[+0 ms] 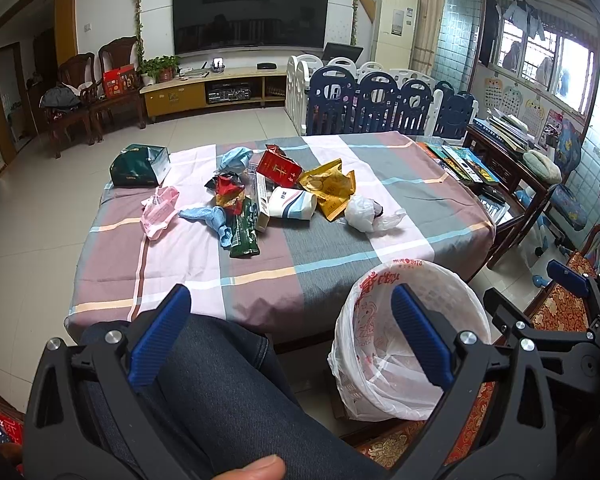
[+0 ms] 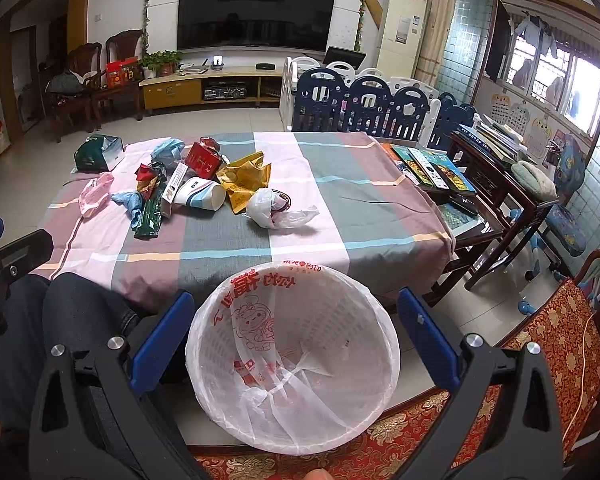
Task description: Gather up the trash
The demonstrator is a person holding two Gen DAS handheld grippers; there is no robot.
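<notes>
On the checked tablecloth [image 1: 320,248] the trash lies in one heap: paper cup [image 1: 292,204], yellow packet [image 1: 332,188], red packet [image 1: 278,168], green wrapper [image 1: 244,232], blue cloths [image 1: 212,216], pink wrapper [image 1: 160,210], white plastic bag [image 1: 364,212]. Lined bin [image 2: 296,352] stands on the floor beside the table, apparently empty. Left gripper [image 1: 292,336] spread wide, holding nothing, low over the person's knee [image 1: 220,380]. Right gripper [image 2: 296,336] likewise wide and empty, directly above the bin. Nothing yet collected, by my judgement. Hazards: items overlap, so one pinch may drag neighbours off the edge; the thin bag may slip from the pads; the loose liner could snag on a finger and pull off the bin rim; the cup may roll
</notes>
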